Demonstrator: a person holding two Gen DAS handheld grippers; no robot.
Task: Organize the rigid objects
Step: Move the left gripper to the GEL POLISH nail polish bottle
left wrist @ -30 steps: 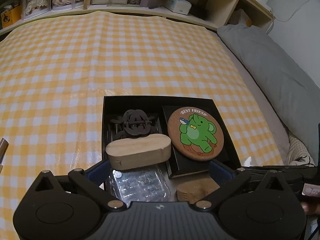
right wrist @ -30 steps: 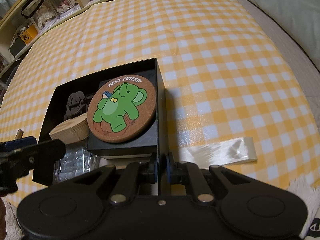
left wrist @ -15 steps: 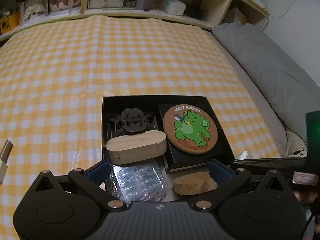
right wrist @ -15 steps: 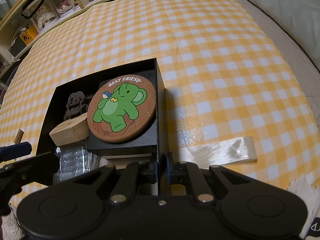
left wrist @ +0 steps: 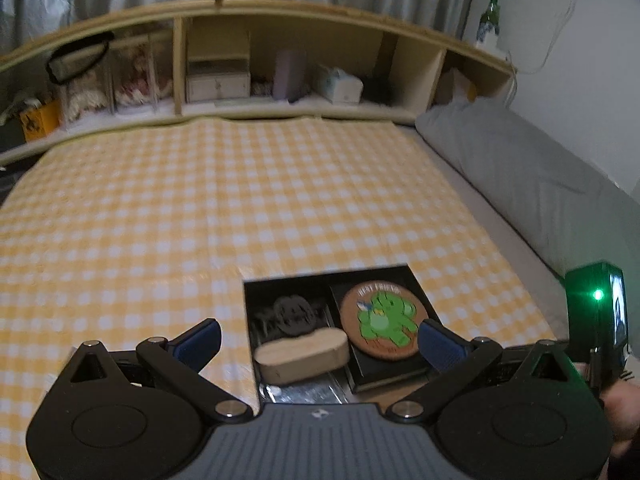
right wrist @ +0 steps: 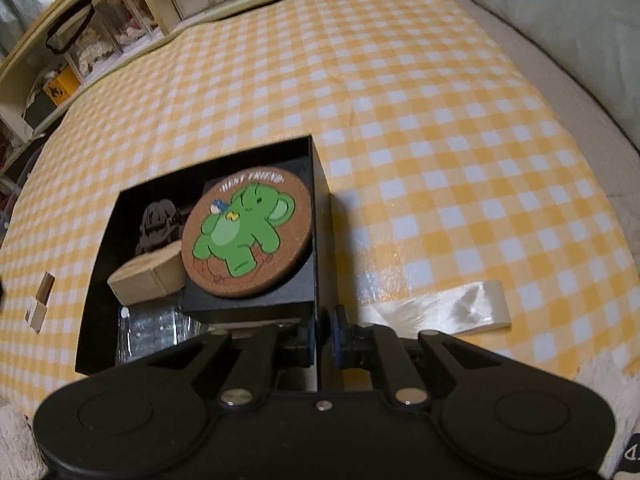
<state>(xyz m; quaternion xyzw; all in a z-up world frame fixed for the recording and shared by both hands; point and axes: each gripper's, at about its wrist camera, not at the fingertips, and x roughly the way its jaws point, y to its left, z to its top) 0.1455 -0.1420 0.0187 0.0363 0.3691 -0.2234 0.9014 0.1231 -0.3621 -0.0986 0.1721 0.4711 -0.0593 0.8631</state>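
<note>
A black open box [right wrist: 320, 216] lies on the yellow checked bed cover. Inside it are a round cork coaster with a green elephant [right wrist: 246, 234] on a smaller black box, an oval wooden block [right wrist: 148, 276], a dark carved piece [right wrist: 158, 222] and a clear plastic blister pack [right wrist: 152, 326]. My right gripper [right wrist: 323, 332] is shut on the black box's right wall near its front corner. In the left wrist view my left gripper [left wrist: 318, 340] is open above the same black box [left wrist: 248, 308], with the coaster [left wrist: 384, 322] and wooden block [left wrist: 302, 354] showing between its fingers; nothing is held.
A white ribbon strip [right wrist: 440, 310] lies on the cover right of the box. A small cream and metal object [right wrist: 40, 300] lies to its left. A grey pillow [left wrist: 520, 176] runs along the right; a wooden headboard shelf [left wrist: 240, 64] with clutter spans the back.
My left gripper has risen and tipped up, so the box looks smaller and lower and the shelf and curtain come into view. It has left the right wrist view. The right gripper has kept still.
</note>
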